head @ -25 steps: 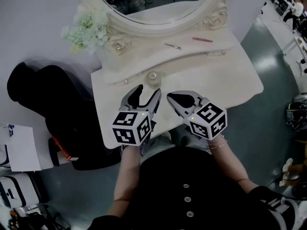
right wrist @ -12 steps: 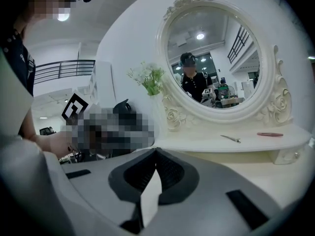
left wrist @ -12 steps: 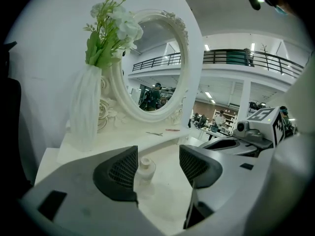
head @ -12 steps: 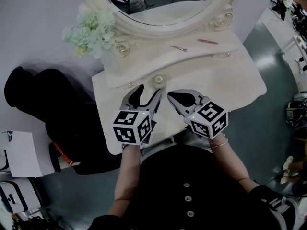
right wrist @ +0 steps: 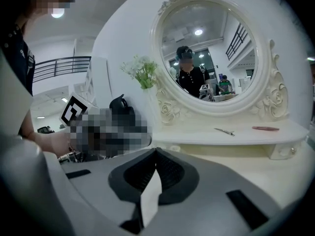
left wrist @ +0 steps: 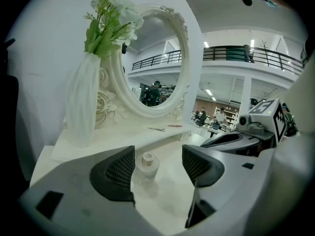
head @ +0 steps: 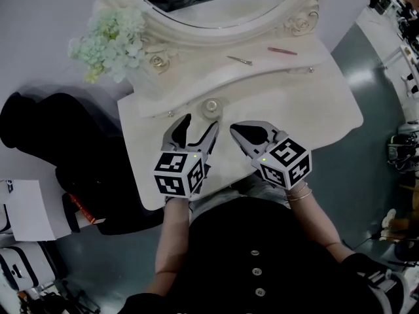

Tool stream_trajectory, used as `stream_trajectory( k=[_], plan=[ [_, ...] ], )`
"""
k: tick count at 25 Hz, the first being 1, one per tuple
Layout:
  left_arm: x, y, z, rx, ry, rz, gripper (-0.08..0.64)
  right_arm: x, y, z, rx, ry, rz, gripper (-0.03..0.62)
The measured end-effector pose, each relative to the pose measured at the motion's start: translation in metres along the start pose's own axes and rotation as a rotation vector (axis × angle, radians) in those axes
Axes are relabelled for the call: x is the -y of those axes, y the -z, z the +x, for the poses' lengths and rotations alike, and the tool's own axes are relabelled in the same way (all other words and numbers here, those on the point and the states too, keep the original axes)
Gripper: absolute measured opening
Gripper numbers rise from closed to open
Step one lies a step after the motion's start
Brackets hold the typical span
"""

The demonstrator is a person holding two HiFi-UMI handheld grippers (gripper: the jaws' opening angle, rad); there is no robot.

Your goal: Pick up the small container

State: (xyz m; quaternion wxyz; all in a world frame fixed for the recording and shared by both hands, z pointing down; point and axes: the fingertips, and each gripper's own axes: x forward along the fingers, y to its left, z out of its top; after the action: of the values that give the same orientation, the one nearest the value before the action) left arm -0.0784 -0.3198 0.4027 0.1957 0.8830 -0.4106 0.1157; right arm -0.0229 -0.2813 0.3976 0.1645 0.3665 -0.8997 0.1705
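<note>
The small container [head: 211, 107] is a pale round jar with a knob lid, standing upright on the white dressing table [head: 314, 110] below the shelf. My left gripper [head: 200, 123] is open just short of it, with its jaws pointing at the jar. In the left gripper view the container [left wrist: 147, 164] stands a little beyond the gap, nearer the left pad [left wrist: 117, 172], with no contact visible. To the right of the jar, my right gripper [head: 235, 132] is shut and holds nothing. In its own view the right gripper [right wrist: 155, 155] has its pads pressed together.
A white vase of pale flowers [head: 111, 41] stands at the back left. An oval mirror [head: 216, 5] rises behind the raised shelf, which carries a metal hair clip [head: 237, 61] and a thin pink stick [head: 281, 51]. Something large and black [head: 65, 142] lies left of the table.
The head view has shifted slightly. Both grippers keep the same pose over the table front, left open and right shut, and the container has not moved.
</note>
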Motion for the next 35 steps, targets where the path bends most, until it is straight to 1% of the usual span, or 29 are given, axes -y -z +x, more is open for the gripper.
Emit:
stream_trajectory(
  k=[2,4,6,8,10,13,19,21,23,25,30,35],
  plan=[
    [-0.002,0.003,0.005,-0.009,-0.016,-0.006,0.276,0.006,0.001,-0.002,-0.005,-0.002,0.006,0.002],
    [-0.003,0.007,0.012,-0.027,-0.023,0.007,0.276,0.011,0.004,-0.002,-0.014,-0.008,0.011,0.002],
    [-0.004,0.008,0.018,-0.031,-0.039,0.05,0.276,0.017,0.006,-0.001,-0.03,-0.02,0.011,0.002],
    [-0.006,0.006,0.022,-0.033,-0.066,0.11,0.276,0.022,0.009,0.0,-0.048,-0.031,0.007,0.002],
    [-0.005,0.006,0.027,-0.048,-0.077,0.141,0.276,0.028,0.012,0.001,-0.064,-0.041,0.009,0.002],
    [-0.005,0.008,0.036,-0.063,-0.076,0.124,0.278,0.038,0.013,0.005,-0.086,-0.058,0.007,0.002],
    [-0.015,0.027,0.051,-0.12,-0.115,0.062,0.299,0.048,0.014,0.014,-0.108,-0.091,0.016,0.002],
    [-0.017,0.034,0.057,-0.144,-0.12,0.062,0.31,0.05,0.017,0.017,-0.119,-0.099,0.019,0.002],
    [-0.021,0.041,0.062,-0.162,-0.144,0.075,0.318,0.052,0.019,0.018,-0.127,-0.106,0.026,0.002],
    [-0.024,0.045,0.067,-0.171,-0.16,0.071,0.318,0.056,0.023,0.019,-0.136,-0.111,0.037,0.002],
    [-0.027,0.057,0.077,-0.202,-0.166,0.058,0.318,0.062,0.03,0.022,-0.157,-0.115,0.062,0.002],
    [-0.031,0.072,0.085,-0.234,-0.234,0.02,0.318,0.064,0.044,0.025,-0.183,-0.135,0.106,0.002]
  ],
)
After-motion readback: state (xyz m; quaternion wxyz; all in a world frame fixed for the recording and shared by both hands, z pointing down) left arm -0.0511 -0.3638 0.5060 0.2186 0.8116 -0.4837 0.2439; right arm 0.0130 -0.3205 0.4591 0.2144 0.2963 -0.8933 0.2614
